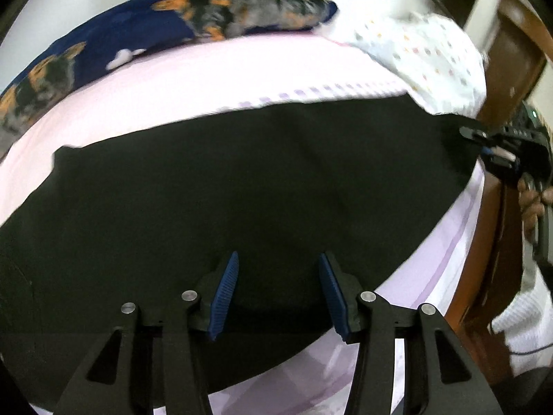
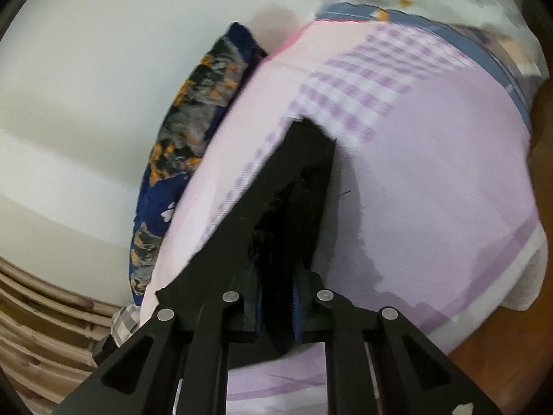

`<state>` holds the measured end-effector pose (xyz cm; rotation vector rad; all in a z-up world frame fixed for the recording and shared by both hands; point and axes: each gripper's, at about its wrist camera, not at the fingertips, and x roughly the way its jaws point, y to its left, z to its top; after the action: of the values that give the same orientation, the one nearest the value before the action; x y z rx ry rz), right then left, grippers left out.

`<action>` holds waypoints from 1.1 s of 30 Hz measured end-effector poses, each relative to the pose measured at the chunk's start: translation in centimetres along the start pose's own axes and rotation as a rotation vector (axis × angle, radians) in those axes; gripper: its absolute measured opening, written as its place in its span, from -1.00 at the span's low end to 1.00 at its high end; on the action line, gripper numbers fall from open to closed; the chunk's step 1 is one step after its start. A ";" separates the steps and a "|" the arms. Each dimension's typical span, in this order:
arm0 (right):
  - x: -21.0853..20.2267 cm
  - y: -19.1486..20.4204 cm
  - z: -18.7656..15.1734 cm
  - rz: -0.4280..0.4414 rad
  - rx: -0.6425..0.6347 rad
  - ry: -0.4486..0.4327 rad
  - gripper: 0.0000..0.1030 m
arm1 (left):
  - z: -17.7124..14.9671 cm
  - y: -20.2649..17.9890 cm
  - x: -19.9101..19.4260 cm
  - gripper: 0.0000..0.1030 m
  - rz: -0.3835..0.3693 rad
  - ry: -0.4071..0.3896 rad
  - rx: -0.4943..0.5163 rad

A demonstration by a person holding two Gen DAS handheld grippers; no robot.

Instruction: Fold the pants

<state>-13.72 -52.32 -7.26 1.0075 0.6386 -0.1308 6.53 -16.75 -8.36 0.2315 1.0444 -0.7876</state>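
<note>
While the left gripper (image 1: 278,292) hovers with its blue pads apart and nothing between them, the black pants (image 1: 242,186) spread directly under and ahead of it across the pink bedsheet (image 1: 193,79). Their long axis runs left to right, the right end pinched in the closed right gripper (image 2: 276,306). Beyond lies bare sheet, then a dark blue dog-print blanket (image 1: 145,31) along the wall.

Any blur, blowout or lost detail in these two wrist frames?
Left wrist: black pants crush to a featureless mass, pale pink bedsheet nearly blown out, far edges smeared. Right wrist: motion-blurred throughout; black fabric in the right gripper merges with its fingers.
</note>
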 end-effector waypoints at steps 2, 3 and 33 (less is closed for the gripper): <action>0.5 2.0 -0.1 0.023 -0.029 0.007 -0.76 | -0.1 1.3 -0.9 -0.03 -0.001 -0.024 -0.051; 0.9 3.1 -0.1 0.042 -0.043 0.015 -0.76 | -0.2 2.4 -1.6 -0.03 -0.006 -0.037 -0.092; 19.2 22.2 -20.2 0.163 -0.450 0.617 -0.18 | -7.2 16.4 -11.6 -0.03 -0.165 -0.191 -0.546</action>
<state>1.65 -20.21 -8.81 0.6475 1.0839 0.4694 9.66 4.08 -5.31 -0.3926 1.0650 -0.6290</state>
